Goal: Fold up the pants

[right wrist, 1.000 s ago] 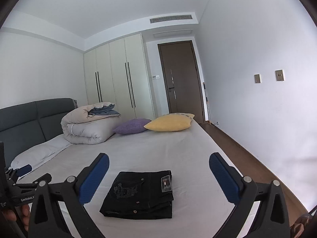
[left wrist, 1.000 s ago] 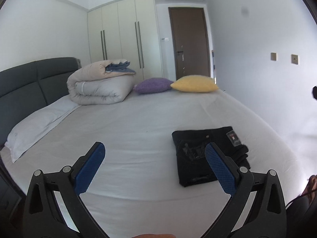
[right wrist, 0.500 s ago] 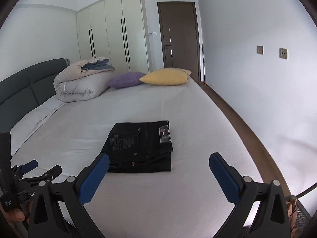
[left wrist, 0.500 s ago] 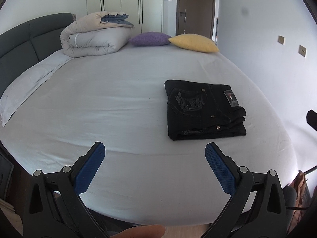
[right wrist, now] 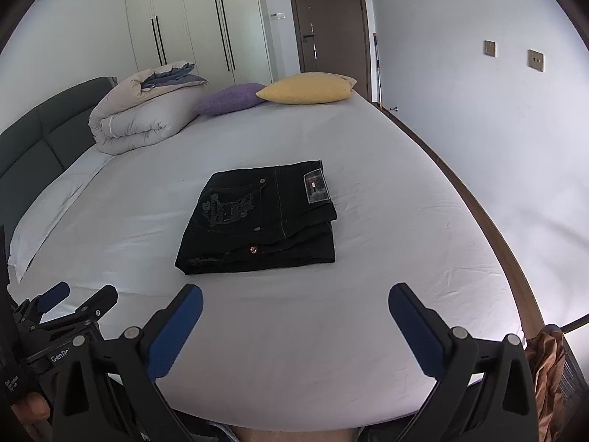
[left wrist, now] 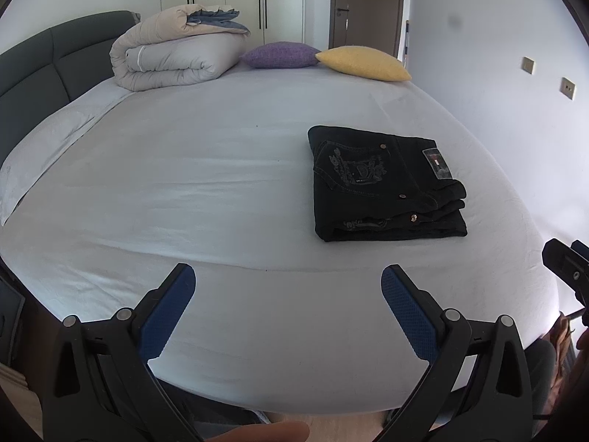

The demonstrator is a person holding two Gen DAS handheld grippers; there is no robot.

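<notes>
The black pants lie folded into a compact rectangle on the white bed sheet, pocket embroidery and a label patch facing up. In the right wrist view the pants sit straight ahead. My left gripper is open and empty, held over the bed's near edge, with the pants ahead to its right. My right gripper is open and empty, a short way back from the pants. The left gripper also shows at the lower left of the right wrist view.
A rolled duvet, a purple cushion and a yellow cushion lie at the far end. A white pillow and dark headboard are on the left. A wall runs along the right, with wardrobes and a door behind.
Both grippers tilted down and drew back toward the bed's near edge, so the pants now sit farther ahead. Both stayed open. The pants have not moved.
</notes>
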